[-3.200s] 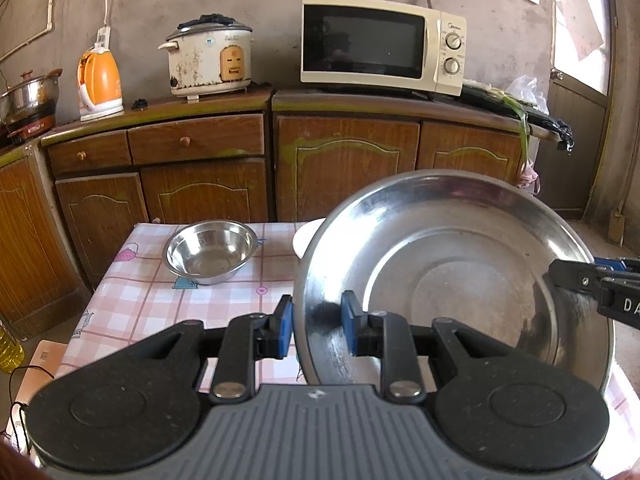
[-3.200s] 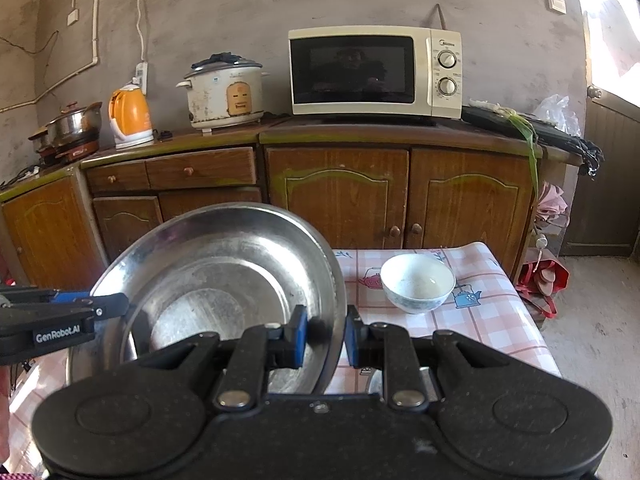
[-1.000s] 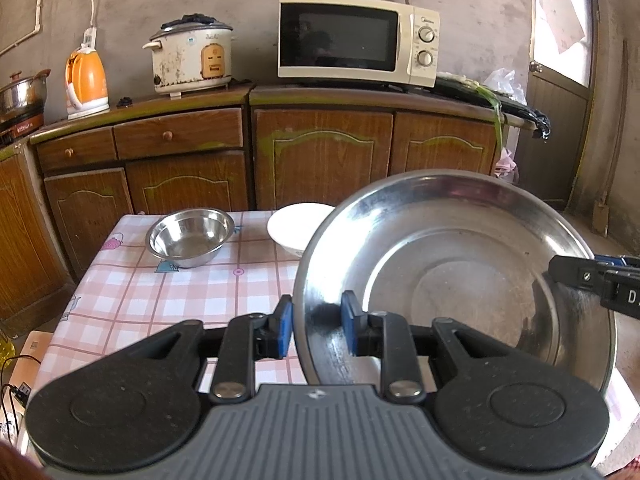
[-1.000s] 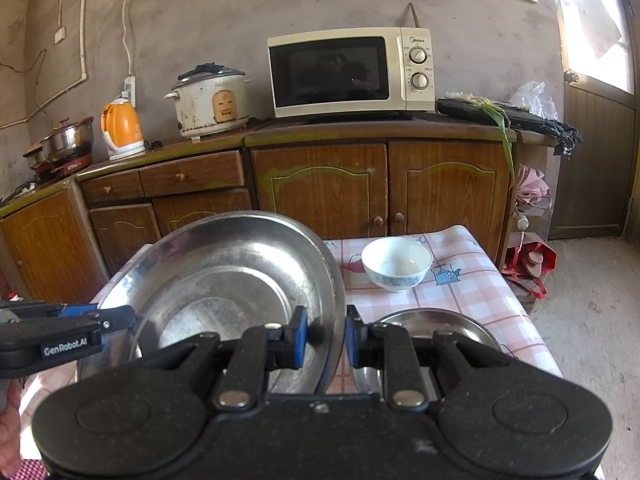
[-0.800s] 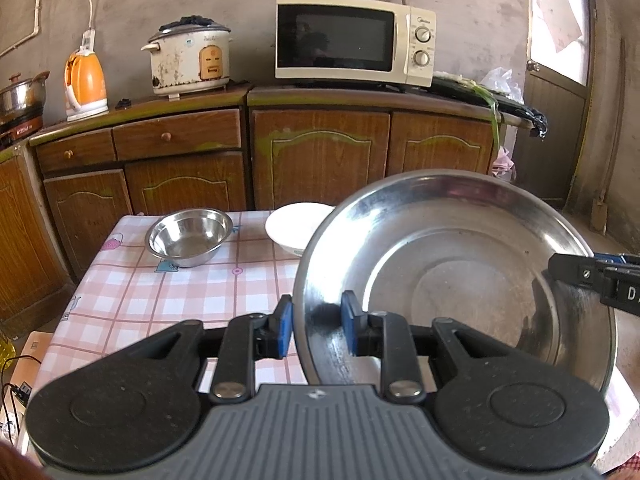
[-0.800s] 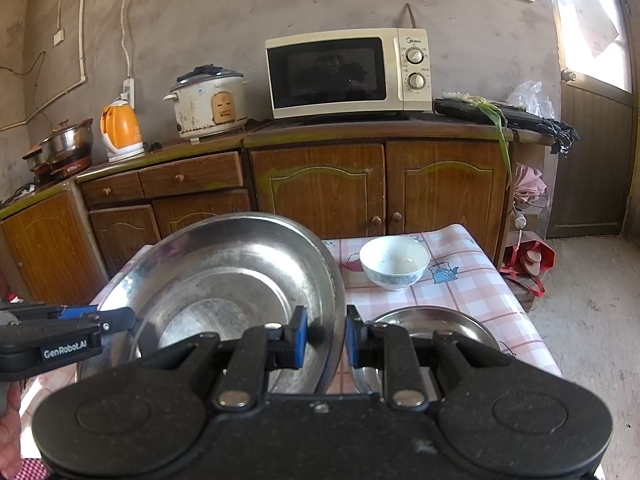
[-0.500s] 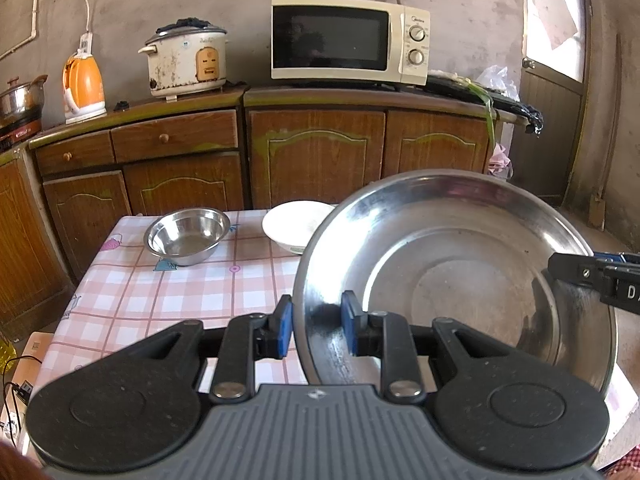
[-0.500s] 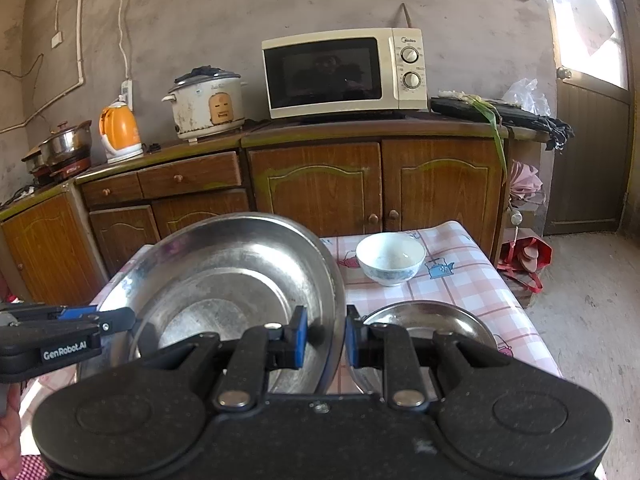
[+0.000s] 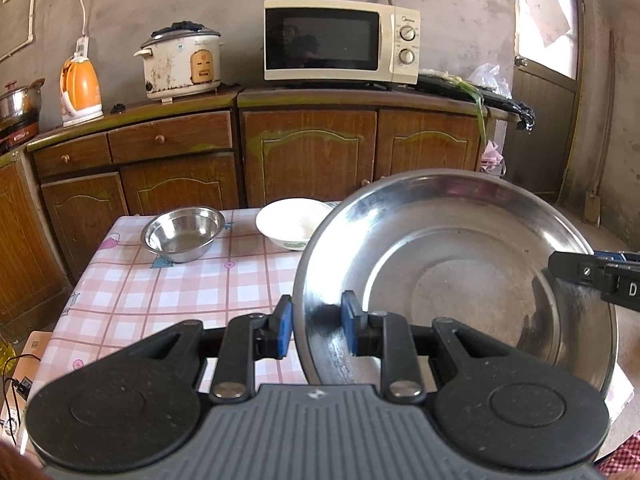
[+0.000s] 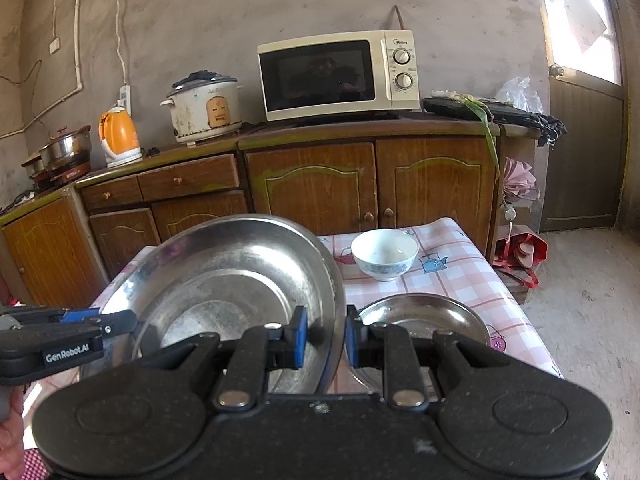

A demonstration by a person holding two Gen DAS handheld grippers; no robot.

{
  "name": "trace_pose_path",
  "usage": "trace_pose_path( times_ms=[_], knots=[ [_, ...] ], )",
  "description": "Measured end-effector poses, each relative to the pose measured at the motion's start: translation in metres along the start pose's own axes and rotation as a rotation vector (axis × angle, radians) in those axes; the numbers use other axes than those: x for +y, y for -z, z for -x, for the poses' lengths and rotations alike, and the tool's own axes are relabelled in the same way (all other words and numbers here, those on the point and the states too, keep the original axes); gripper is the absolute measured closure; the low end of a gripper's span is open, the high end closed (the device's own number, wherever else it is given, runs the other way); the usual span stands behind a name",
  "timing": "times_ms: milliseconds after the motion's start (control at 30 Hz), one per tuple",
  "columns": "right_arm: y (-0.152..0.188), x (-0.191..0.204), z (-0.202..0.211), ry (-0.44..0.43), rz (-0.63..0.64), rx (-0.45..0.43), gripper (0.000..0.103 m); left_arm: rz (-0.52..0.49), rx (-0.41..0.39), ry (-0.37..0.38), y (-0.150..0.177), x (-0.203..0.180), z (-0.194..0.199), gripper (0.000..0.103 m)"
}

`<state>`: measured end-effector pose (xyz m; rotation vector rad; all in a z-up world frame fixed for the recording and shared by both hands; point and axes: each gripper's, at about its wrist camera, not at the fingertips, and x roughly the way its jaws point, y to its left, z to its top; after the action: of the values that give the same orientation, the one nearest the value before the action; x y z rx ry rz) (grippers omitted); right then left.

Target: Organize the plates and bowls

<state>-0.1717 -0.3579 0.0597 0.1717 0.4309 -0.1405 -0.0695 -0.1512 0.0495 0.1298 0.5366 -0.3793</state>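
A large steel plate (image 9: pixel 460 280) is held in the air above the checked table, tilted. My left gripper (image 9: pixel 316 320) is shut on its left rim and my right gripper (image 10: pixel 326 336) is shut on its right rim; the same plate (image 10: pixel 224 288) fills the left of the right wrist view. On the table lie a small steel bowl (image 9: pixel 182 234), a white bowl (image 9: pixel 292 224), a blue-patterned white bowl (image 10: pixel 384 254) and a second steel plate (image 10: pixel 420 316), which sits just under and right of the held one.
The table (image 9: pixel 160 292) has a pink checked cloth, and its right edge (image 10: pixel 520 312) drops to a concrete floor. Behind stand wooden cabinets (image 9: pixel 308 152) with a microwave (image 9: pixel 340 40), rice cooker (image 9: pixel 182 64) and orange kettle (image 9: pixel 80 88). A person's hand (image 10: pixel 10 432) shows at lower left.
Both grippers and the plate have drawn back slightly from the cabinets, so more of the table and the second steel plate show. The grips have not altered.
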Motion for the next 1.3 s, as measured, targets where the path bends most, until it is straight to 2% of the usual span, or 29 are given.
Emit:
trace_pose_path(
  times_ms=[1300],
  knots=[
    [0.025,-0.015,0.014,0.018,-0.019,0.017,0.077,-0.022,0.031,0.023,0.02,-0.014,0.0,0.076]
  ],
)
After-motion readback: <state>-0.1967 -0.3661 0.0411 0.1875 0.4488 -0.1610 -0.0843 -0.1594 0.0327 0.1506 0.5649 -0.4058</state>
